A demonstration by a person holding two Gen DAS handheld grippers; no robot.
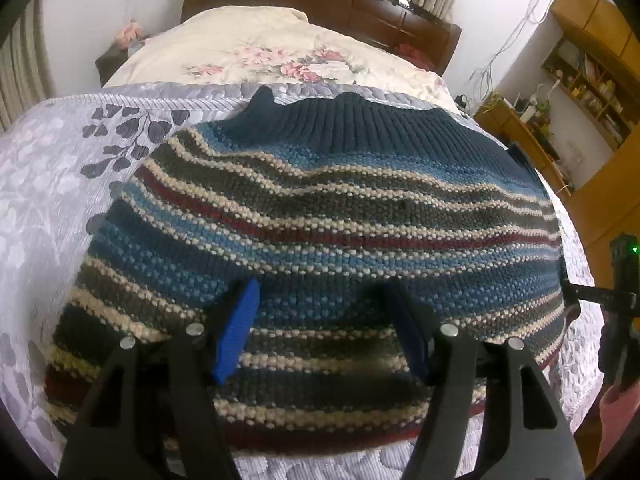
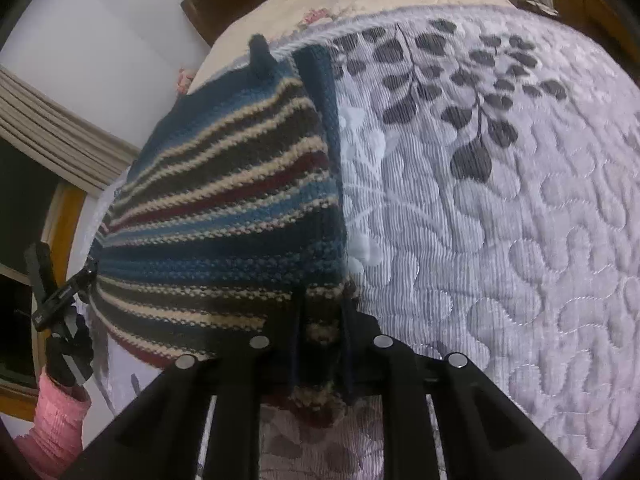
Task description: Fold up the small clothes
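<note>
A small knitted sweater (image 1: pixel 320 208), striped in blue, grey, cream and dark red with a navy ribbed band at its far end, lies on a lavender quilt (image 1: pixel 48 184). My left gripper (image 1: pixel 324 320) is open just over the near part of the sweater, its blue pads (image 1: pixel 238 332) spread wide with only flat knit between them. In the right wrist view, my right gripper (image 2: pixel 322 320) is shut on the near edge of the sweater (image 2: pixel 224 200), with bunched knit showing between the narrow fingers. The left gripper (image 2: pixel 60 300) reaches the sweater's far side there.
The quilt (image 2: pixel 500 220) with a grey leaf print stretches bare to the right. Beyond it lie a floral cream blanket (image 1: pixel 260 52) and a wooden headboard (image 1: pixel 320 4). Wooden shelves (image 1: pixel 580 92) stand off the bed's right side. A pink sleeve (image 2: pixel 56 420) shows behind the left gripper.
</note>
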